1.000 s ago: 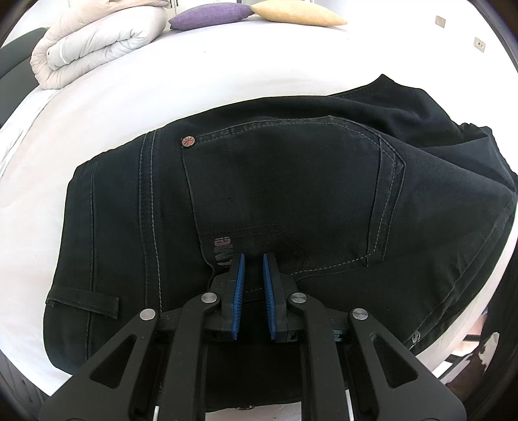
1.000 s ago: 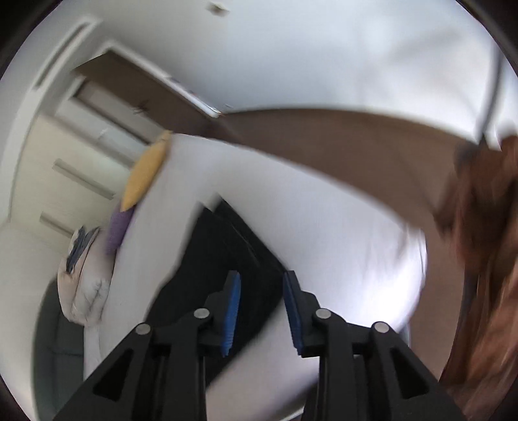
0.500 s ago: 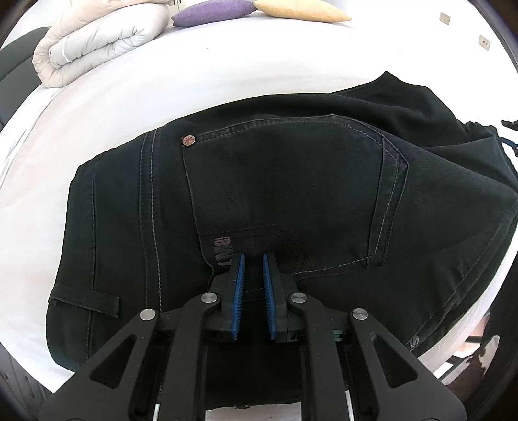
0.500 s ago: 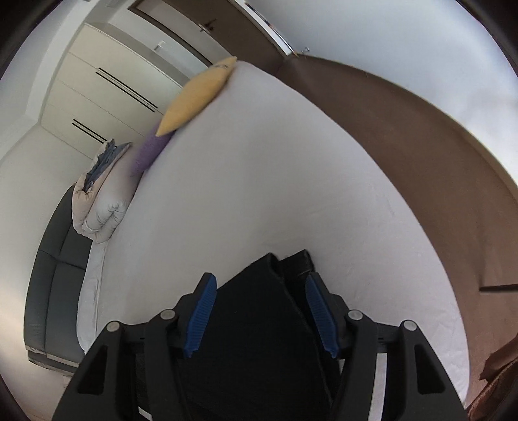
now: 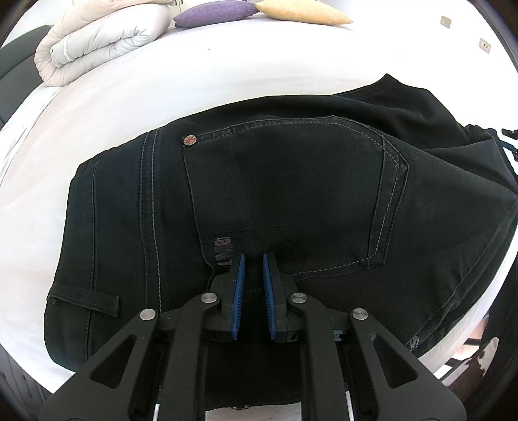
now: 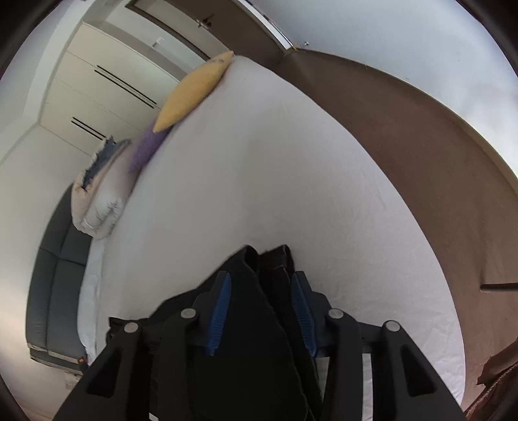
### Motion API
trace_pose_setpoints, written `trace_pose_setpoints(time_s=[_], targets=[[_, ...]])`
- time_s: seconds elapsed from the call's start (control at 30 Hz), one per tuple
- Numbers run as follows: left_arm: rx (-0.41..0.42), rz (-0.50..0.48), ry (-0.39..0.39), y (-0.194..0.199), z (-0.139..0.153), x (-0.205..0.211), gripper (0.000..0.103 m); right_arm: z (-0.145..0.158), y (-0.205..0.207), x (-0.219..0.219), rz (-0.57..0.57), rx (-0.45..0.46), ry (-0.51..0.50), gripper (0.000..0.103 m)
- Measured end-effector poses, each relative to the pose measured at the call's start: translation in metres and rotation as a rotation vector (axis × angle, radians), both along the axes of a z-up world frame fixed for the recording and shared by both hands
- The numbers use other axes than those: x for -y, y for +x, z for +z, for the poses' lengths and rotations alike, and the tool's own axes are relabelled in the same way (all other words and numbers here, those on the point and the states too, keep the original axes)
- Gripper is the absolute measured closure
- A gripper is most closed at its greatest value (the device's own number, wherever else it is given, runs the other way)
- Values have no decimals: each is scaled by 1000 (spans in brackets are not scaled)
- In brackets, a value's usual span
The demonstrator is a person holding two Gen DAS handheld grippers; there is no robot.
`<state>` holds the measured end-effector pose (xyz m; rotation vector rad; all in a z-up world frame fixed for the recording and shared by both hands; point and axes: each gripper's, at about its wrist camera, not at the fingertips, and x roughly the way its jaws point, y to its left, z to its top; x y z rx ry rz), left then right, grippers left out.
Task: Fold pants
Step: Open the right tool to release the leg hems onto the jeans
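Note:
Black jeans [image 5: 291,194] lie folded on the white bed [image 5: 194,81], back pocket up. My left gripper [image 5: 252,259] rests its tips on the lower edge of that pocket, shut, with only a thin slit between the blue pads and no cloth seen pinched. In the right wrist view a bunched end of the jeans [image 6: 252,324] fills the space between the jaws of my right gripper [image 6: 260,275]. Those jaws are closing, and the cloth touches both blue pads [image 6: 220,311].
A rolled duvet [image 5: 97,42], a purple cushion [image 5: 213,9] and a yellow cushion [image 5: 301,13] lie along the far side of the bed. Brown floor [image 6: 421,162] borders the bed on the right, and a dark padded headboard [image 6: 58,275] on the left.
My right gripper swung down from above the bed to the jeans' end, spread around the cloth, then narrowed onto it. The left gripper and the jeans under it stayed still.

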<state>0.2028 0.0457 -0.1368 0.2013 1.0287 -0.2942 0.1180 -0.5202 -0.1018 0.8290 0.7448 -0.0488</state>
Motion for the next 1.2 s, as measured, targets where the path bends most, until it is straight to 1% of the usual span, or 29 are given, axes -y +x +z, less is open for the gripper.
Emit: trace_pose_setpoints(time_s=[0.1, 0.23, 0.4, 0.43, 0.5, 0.53, 0.57, 0.6, 0.7, 0.77, 0.83, 0.87, 0.9, 0.93, 1.03, 1.1, 1.17, 1.2], targets=[[0, -1, 2, 0, 0, 0, 92, 3, 1, 0, 4, 8, -2, 60], [0, -1, 1, 0, 0, 0, 92, -6, 8, -6, 53, -39, -10, 59], [0, -3, 1, 0, 0, 0, 92, -10, 12, -15, 111, -55, -15, 59], [0, -2, 1, 0, 0, 0, 92, -10, 13, -17, 124, -55, -12, 61], [0, 0, 0, 0, 0, 0, 92, -11, 14, -21, 166, -63, -7, 69], [0, -1, 1, 0, 0, 0, 92, -10, 15, -24, 187, -65, -11, 75], [1, 0, 1, -1, 0, 1, 92, -10, 16, -28, 204, -67, -15, 78], [1, -1, 2, -1, 1, 1, 92, -10, 17, -30, 215, -69, -14, 78], [0, -1, 4, -1, 1, 1, 92, -14, 22, -30, 201, -77, 1, 78], [-1, 0, 5, -1, 1, 1, 92, -19, 24, -25, 166, -80, 42, 78], [-1, 0, 7, -1, 1, 2, 91, -25, 25, -17, 120, -69, 105, 78], [-1, -1, 7, -2, 1, 2, 92, -26, 25, -15, 112, -60, 124, 78], [-1, -1, 6, -1, 1, 1, 92, -27, 25, -15, 108, -53, 121, 78], [-1, -1, 6, -1, 1, 2, 92, -26, 26, -17, 111, -51, 107, 78], [-1, -1, 8, -1, 1, 2, 92, -22, 27, -22, 97, -67, 25, 95], [0, 0, 9, -1, 1, 2, 92, -18, 25, -26, 62, -69, -25, 95], [0, 3, 11, -1, 1, 2, 91, -7, 16, -29, -12, -65, -111, 96], [0, 4, 13, -1, 0, 3, 91, -3, 10, -28, -52, -58, -137, 96]])
